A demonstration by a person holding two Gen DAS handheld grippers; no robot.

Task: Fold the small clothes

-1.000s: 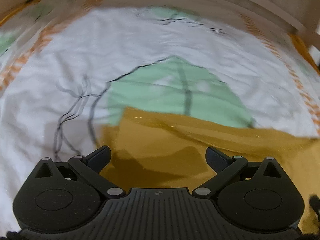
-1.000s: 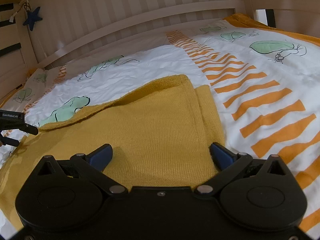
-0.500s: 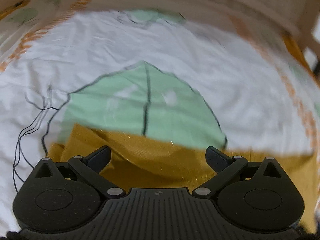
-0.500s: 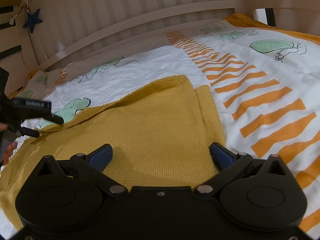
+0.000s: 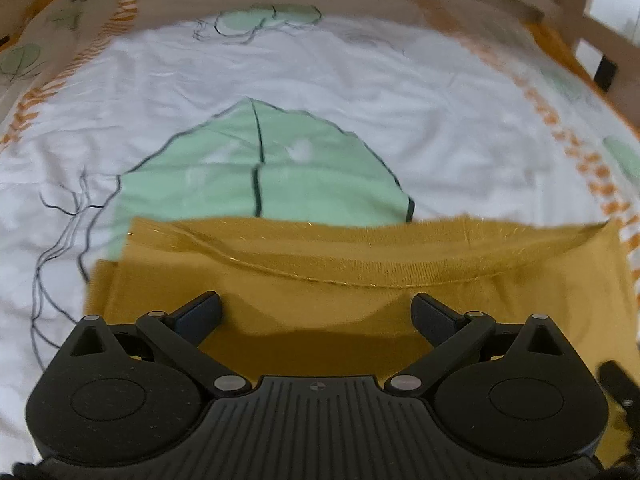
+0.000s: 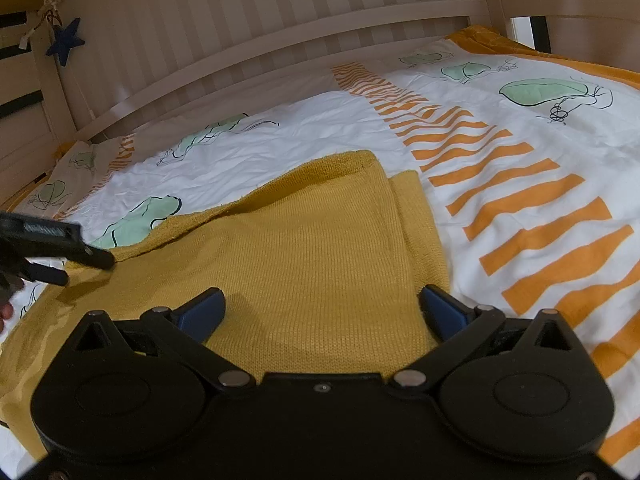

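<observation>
Nearest you in the right wrist view, your right gripper [image 6: 322,306] has its jaws spread wide with nothing between them, poised over the near part of the mustard knit garment [image 6: 320,248]. In the left wrist view your left gripper [image 5: 316,312] is likewise spread and empty, low over the same cloth.

The garment lies flat on the bed cover [image 6: 540,152], its knit ribs running away from your right gripper. From that side it stretches from the near left, where it runs out of view, to a far corner that points toward the headboard [image 6: 260,20]. Its right side is folded: a top layer ends in a straight edge, and a narrow strip of the under layer shows just beyond it, beside the orange stripes [image 6: 532,216] of the cover. The far left edge is raised in a soft ridge.

From your left gripper the garment's long axis runs left to right, its far edge straight across, with a ribbed band [image 5: 400,268] curving just inside that edge. That edge overlaps the bottom of a green leaf print [image 5: 264,176].

Your left gripper [image 6: 60,252] also appears at the left margin of the right wrist view, fingertips at the garment's raised edge; whether they touch it you cannot tell. A blue star [image 6: 65,40] hangs on the far frame.
</observation>
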